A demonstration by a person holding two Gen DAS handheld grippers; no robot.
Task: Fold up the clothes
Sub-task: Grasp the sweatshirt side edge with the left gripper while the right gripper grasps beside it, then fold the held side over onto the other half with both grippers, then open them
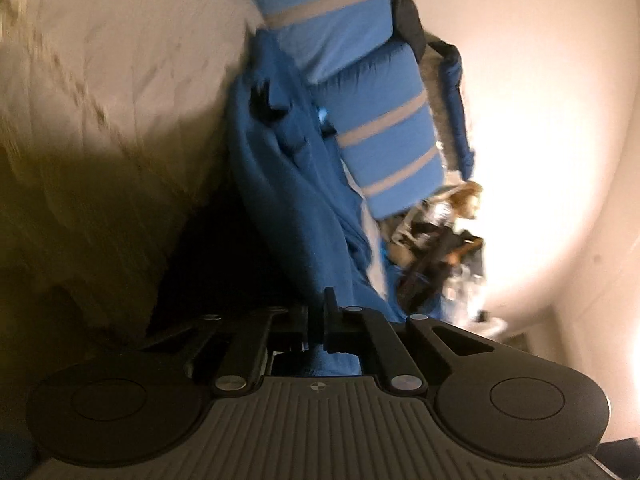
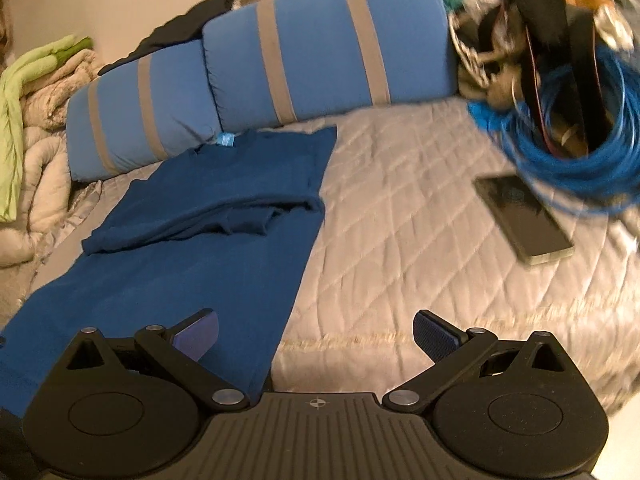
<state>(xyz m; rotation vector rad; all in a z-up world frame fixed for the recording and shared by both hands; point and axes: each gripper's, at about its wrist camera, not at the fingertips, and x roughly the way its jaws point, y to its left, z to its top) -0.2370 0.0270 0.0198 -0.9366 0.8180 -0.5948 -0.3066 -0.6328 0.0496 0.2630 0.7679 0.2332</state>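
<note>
A dark blue shirt (image 2: 224, 216) lies partly folded on the quilted bed (image 2: 404, 216), one side turned over itself. My right gripper (image 2: 316, 336) is open and empty, hovering just above the shirt's near right edge. My left gripper (image 1: 320, 320) is shut on the blue shirt's fabric (image 1: 288, 184), which stretches away from the jaws in a bunched fold. The left wrist view is tilted and blurred.
Two blue pillows with grey stripes (image 2: 280, 64) lie behind the shirt and also show in the left wrist view (image 1: 360, 92). A phone (image 2: 524, 220) and a coil of blue cable (image 2: 576, 144) lie at the right. A beige quilt and green cloth (image 2: 36, 120) are piled at the left.
</note>
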